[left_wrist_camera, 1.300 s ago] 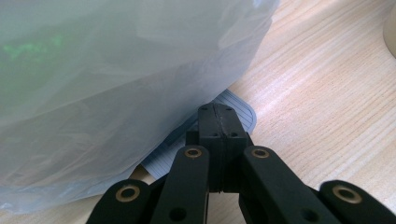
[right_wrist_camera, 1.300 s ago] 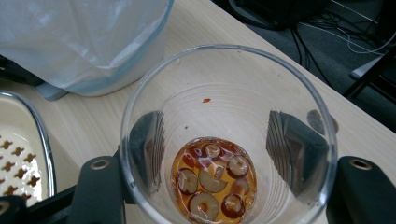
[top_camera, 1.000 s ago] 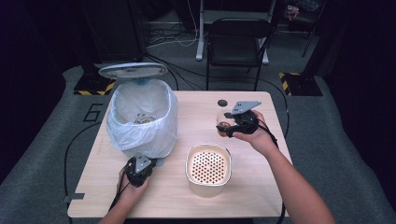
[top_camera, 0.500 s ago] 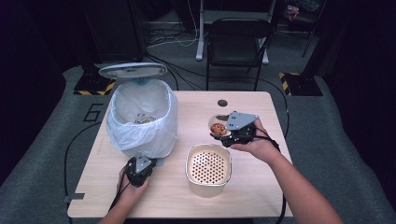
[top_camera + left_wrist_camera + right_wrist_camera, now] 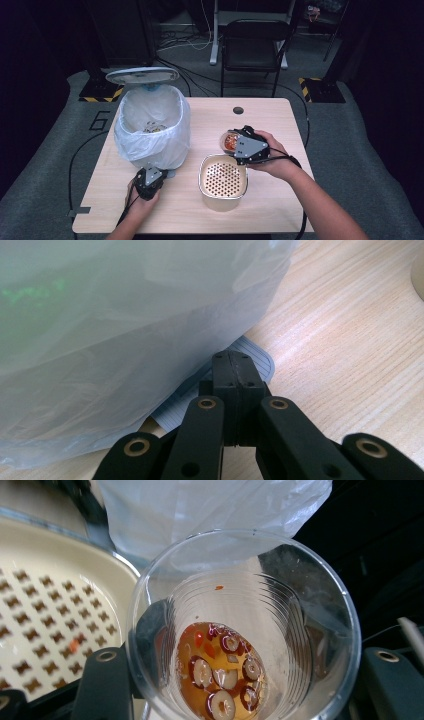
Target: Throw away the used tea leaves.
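Cup [image 5: 243, 630] between right gripper [image 5: 239, 146] jaws

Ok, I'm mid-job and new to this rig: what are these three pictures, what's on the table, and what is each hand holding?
No robot here: a person holds a two-jaw gripper in each hand. The high view looks down on the wooden table. On it stand a bin lined with a white bag, lid up, and a cream strainer basket. The other two pictures come from cameras riding on the grippers. The left gripper rests shut with nothing between its jaws, over the grey pedal at the bin's foot. The right gripper clamps a clear plastic cup holding amber liquid and red fruit slices, beside the basket.
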Demonstrator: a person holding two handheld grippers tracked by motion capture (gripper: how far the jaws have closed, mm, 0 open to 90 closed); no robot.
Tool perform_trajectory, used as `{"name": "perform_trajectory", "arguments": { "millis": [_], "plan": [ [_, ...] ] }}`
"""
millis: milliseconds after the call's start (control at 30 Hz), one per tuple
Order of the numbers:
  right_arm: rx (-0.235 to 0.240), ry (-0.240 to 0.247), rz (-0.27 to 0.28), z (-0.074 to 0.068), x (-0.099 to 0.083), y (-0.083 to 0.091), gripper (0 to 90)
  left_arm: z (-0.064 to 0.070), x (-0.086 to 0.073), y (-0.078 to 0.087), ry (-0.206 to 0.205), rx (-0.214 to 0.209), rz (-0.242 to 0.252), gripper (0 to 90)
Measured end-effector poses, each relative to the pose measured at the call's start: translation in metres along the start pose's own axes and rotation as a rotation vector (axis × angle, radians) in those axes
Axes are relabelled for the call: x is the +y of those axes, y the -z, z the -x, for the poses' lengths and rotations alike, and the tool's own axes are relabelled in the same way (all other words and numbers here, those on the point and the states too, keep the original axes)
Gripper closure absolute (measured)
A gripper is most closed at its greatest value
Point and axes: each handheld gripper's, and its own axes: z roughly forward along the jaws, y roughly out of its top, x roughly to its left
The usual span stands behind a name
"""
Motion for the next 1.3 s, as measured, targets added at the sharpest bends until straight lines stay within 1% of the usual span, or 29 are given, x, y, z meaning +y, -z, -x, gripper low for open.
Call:
{"name": "perform_trajectory", "arguments": {
  "millis": [67, 100, 267, 300, 467, 500, 533, 567, 600, 633, 667, 700, 733, 767, 800, 833, 867, 900, 933, 967, 1000, 1033, 1067, 1100, 1133, 1167, 1200, 1267, 1300],
  "plan": [
    [-0.005, 0.049, -0.03, -0.004, 0.001, -0.001, 36.5, 0.0, 0.0, 0.0, 0.001, 0.0, 0.0, 90.0],
    [-0.018, 0.083, -0.042, -0.006, 0.001, -0.001, 36.5, 0.0, 0.0, 0.0, 0.001, 0.0, 0.0, 90.0],
    [-0.025, 0.221, -0.106, -0.017, 0.008, -0.002, 36.9, 0.0, 0.0, 0.0, 0.0, 0.0, 0.0, 90.0],
    [-0.029, 0.261, -0.114, -0.018, 0.009, -0.002, 36.9, 0.0, 0.0, 0.0, 0.0, 0.0, 0.0, 90.0],
    [-0.057, 0.399, -0.139, -0.027, 0.017, -0.001, 37.2, 0.0, 0.0, 0.0, 0.0, 0.002, 0.002, 90.0],
    [-0.057, 0.399, -0.139, -0.027, 0.017, -0.001, 37.2, 0.0, 0.0, 0.0, 0.0, 0.002, 0.002, 90.0],
    [-0.085, 0.476, -0.148, -0.033, 0.019, -0.001, 37.3, 0.0, 0.0, 0.0, 0.0, 0.002, 0.001, 90.0],
    [-0.085, 0.476, -0.148, -0.033, 0.019, -0.001, 37.3, 0.0, 0.0, 0.0, 0.0, 0.002, 0.001, 90.0],
    [-0.094, 0.545, -0.159, -0.038, 0.021, -0.002, 37.4, 0.0, 0.0, 0.0, 0.0, 0.001, 0.001, 90.0],
    [-0.094, 0.545, -0.159, -0.038, 0.021, -0.002, 37.4, 0.0, 0.0, 0.0, 0.0, 0.001, 0.001, 90.0],
    [-0.11, 0.605, -0.164, -0.043, 0.022, -0.002, 37.4, 0.0, 0.0, 0.0, 0.0, 0.003, 0.002, 90.0],
    [-0.108, 0.634, -0.165, -0.047, 0.023, -0.003, 37.4, 0.0, 0.0, 0.0, 0.0, 0.001, 0.001, 90.0],
    [-0.116, 0.652, -0.168, -0.049, 0.023, -0.004, 37.4, 0.0, 0.0, 0.0, 0.0, 0.001, 0.001, 90.0],
    [-0.116, 0.652, -0.168, -0.049, 0.023, -0.004, 37.4, 0.0, 0.0, 0.0, 0.0, 0.001, 0.001, 90.0],
    [-0.116, 0.693, -0.178, -0.055, 0.024, -0.005, 37.4, 0.0, 0.0, 0.0, -0.001, 0.0, 0.002, 90.0],
    [-0.116, 0.693, -0.178, -0.055, 0.024, -0.005, 37.4, 0.0, 0.0, 0.0, -0.001, 0.0, 0.002, 90.0],
    [-0.131, 0.746, -0.184, -0.059, 0.025, -0.006, 37.5, 0.001, 0.0, 0.0, 0.005, 0.002, 0.003, 90.0],
    [-0.132, 0.764, -0.19, -0.061, 0.026, -0.007, 37.5, 0.001, 0.0, 0.0, 0.005, 0.002, 0.003, 90.0],
    [-0.132, 0.764, -0.19, -0.061, 0.026, -0.007, 37.5, 0.002, -0.001, 0.0, 0.033, 0.006, 0.006, 90.0],
    [-0.129, 0.806, -0.2, -0.065, 0.027, -0.007, 37.5, 0.004, -0.001, -0.001, 0.055, 0.005, 0.01, 90.0],
    [-0.134, 0.822, -0.203, -0.066, 0.028, -0.007, 37.5, 0.004, -0.001, -0.001, 0.055, 0.005, 0.01, 90.0],
    [-0.134, 0.822, -0.203, -0.066, 0.028, -0.007, 37.5, 0.004, -0.001, -0.001, 0.055, 0.005, 0.01, 90.0],
    [-0.133, 0.86, -0.222, -0.068, 0.029, -0.006, 37.5, 0.002, -0.001, 0.0, 0.027, 0.005, 0.003, 90.0],
    [-0.147, 0.89, -0.231, -0.07, 0.028, -0.007, 37.5, -0.001, 0.001, 0.0, -0.029, 0.022, 0.009, 90.0],
    [-0.147, 0.89, -0.231, -0.07, 0.028, -0.007, 37.5, -0.001, 0.001, 0.0, -0.029, 0.022, 0.009, 90.0],
    [-0.158, 0.942, -0.251, -0.074, 0.027, -0.008, 37.5, 0.001, 0.0, -0.001, 0.002, 0.005, 0.012, 90.0],
    [-0.172, 0.982, -0.265, -0.075, 0.027, -0.007, 37.5, 0.001, 0.0, -0.001, 0.007, 0.003, 0.009, 90.0],
    [-0.173, 0.996, -0.279, -0.077, 0.025, -0.008, 37.5, 0.001, 0.0, -0.001, 0.009, 0.002, 0.01, 90.0],
    [-0.183, 1.066, -0.285, -0.081, 0.023, -0.01, 37.6, 0.0, 0.0, 0.0, -0.002, 0.003, 0.002, 90.0]
  ]
}}
